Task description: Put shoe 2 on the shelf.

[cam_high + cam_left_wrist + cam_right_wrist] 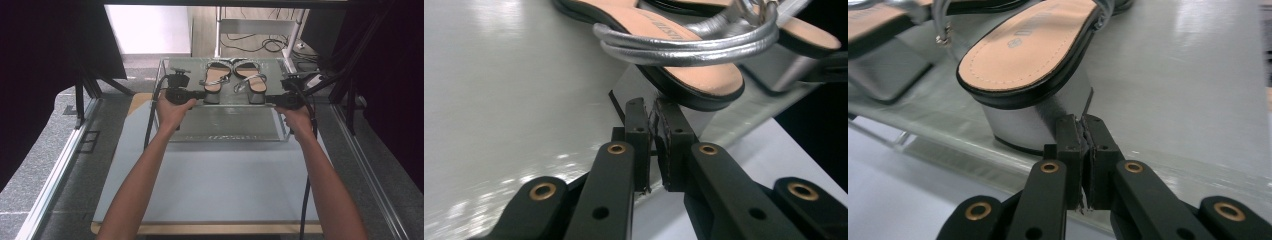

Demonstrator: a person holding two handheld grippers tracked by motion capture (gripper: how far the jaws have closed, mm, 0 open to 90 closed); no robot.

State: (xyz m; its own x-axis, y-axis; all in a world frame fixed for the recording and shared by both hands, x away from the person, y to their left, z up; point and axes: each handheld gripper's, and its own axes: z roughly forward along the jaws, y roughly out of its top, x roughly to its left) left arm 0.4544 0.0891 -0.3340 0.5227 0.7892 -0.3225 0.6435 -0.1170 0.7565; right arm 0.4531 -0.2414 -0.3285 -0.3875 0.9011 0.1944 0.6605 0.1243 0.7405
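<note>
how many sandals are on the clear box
2: the left sandal lies near the left gripper, the right sandal beside it, near the right gripper.

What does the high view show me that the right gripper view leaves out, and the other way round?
High view: the whole setup, with two forearms reaching in, the left gripper, the full clear box on the table, and cables on the floor behind.
Right gripper view: close detail of one sandal, its stitched insole and silver block heel, with the shut jaws right at that heel.
Both: the sandals standing on the box, and the right gripper.
</note>
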